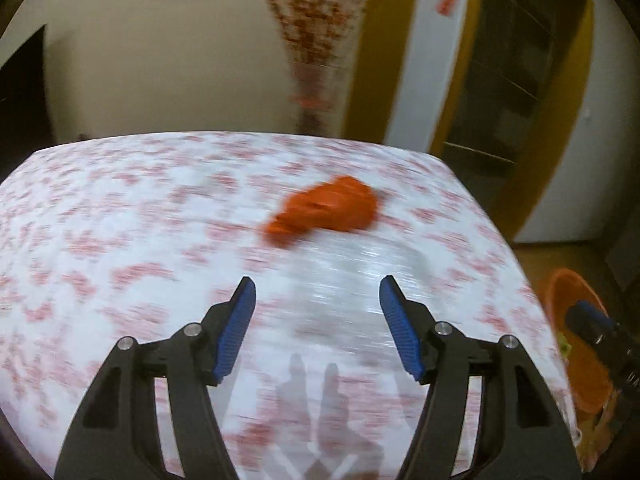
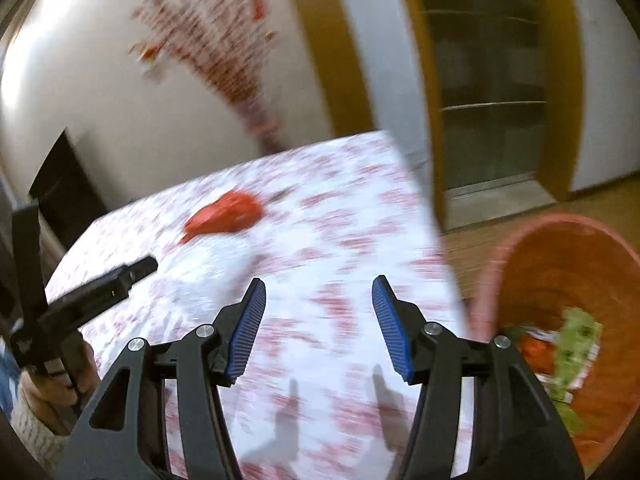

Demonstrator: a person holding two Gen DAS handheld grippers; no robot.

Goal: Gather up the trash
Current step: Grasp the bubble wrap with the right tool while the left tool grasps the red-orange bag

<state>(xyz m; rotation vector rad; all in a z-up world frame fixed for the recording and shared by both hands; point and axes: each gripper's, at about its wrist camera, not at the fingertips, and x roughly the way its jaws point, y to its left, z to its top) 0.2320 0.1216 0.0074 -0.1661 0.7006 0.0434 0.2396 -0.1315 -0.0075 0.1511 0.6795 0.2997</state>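
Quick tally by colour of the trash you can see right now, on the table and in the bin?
Red/orange, on the table: 1, the crumpled red wrapper
Red/orange, in the orange bin: 1, a red scrap
Green, in the bin: 1, a green printed wrapper
Total: 3 that I can tell apart; the blur may hide more in the bin.

wrapper [image 1: 324,210] on table [image 1: 120,208], bin [image 2: 560,280] right
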